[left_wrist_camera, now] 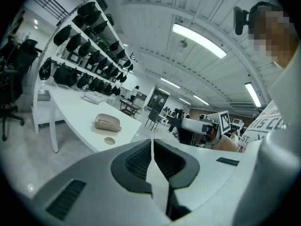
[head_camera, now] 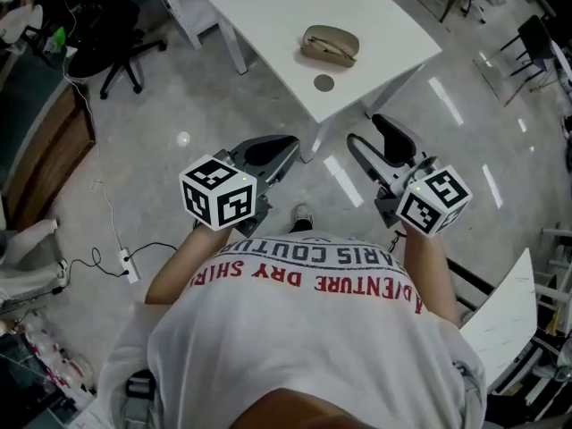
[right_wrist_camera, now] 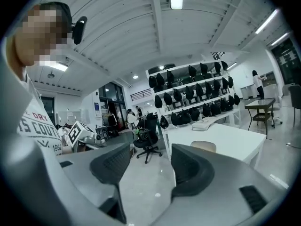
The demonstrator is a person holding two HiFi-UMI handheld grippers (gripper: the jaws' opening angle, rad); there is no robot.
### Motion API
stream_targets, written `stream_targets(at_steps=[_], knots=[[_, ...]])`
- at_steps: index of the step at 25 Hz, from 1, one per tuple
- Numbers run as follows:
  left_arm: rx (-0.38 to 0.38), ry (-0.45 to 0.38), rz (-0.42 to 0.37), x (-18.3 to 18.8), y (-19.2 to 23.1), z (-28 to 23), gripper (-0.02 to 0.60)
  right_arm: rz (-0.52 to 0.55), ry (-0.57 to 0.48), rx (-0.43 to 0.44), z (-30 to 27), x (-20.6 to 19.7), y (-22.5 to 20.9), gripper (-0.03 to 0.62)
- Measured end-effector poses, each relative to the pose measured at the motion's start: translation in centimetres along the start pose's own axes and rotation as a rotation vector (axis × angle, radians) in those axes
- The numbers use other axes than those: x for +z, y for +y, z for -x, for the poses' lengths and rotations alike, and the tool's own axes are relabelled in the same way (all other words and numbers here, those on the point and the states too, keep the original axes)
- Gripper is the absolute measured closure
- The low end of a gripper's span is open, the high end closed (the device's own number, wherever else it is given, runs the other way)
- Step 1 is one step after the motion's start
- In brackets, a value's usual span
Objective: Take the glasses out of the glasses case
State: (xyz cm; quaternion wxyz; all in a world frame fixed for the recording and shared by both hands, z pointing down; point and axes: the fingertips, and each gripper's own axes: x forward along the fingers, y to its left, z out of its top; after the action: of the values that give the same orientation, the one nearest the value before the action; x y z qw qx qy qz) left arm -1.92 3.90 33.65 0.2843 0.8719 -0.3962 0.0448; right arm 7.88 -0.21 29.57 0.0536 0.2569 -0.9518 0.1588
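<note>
A tan glasses case (head_camera: pixel 331 45) lies closed on the white table (head_camera: pixel 268 16), ahead of both grippers and well apart from them. It also shows in the left gripper view as the glasses case (left_wrist_camera: pixel 107 122), and its top peeks over a jaw in the right gripper view (right_wrist_camera: pixel 203 146). No glasses can be seen. My left gripper (head_camera: pixel 288 146) (left_wrist_camera: pixel 151 144) hangs over the floor short of the table corner, jaws shut with nothing between them. My right gripper (head_camera: pixel 363 129) (right_wrist_camera: pixel 150 166) is level with it to the right, jaws open and empty.
A small round disc (head_camera: pixel 323 83) (left_wrist_camera: pixel 109 141) lies on the table next to the case. A black office chair (head_camera: pixel 116 52) stands at the left, and a power strip with its cable (head_camera: pixel 125 262) lies on the floor. Shelves of black bags (left_wrist_camera: pixel 84 55) stand behind the table.
</note>
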Motion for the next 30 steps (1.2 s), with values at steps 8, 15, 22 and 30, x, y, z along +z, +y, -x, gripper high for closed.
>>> stream_targets(at_steps=[8,15,22,30], knots=[[0.018,0.022,0.005,3.6,4.5,-7.4,0.543,0.015,0.049,0.007,-3.1,1.0,-8.3,0.333],[0.054,0.018,-0.005,5.1,6.5,-9.7,0.543,0.043,0.104,0.011,-4.8,0.6,-11.8,0.333],[0.085,0.0,-0.007,6.6,8.8,-10.0,0.543,0.066,0.137,0.024,-6.9,0.7,-13.0,0.333],[0.078,0.036,0.01,8.2,13.1,-11.7,0.543,0.059,0.186,0.005,-10.5,0.9,-15.8,0.333]])
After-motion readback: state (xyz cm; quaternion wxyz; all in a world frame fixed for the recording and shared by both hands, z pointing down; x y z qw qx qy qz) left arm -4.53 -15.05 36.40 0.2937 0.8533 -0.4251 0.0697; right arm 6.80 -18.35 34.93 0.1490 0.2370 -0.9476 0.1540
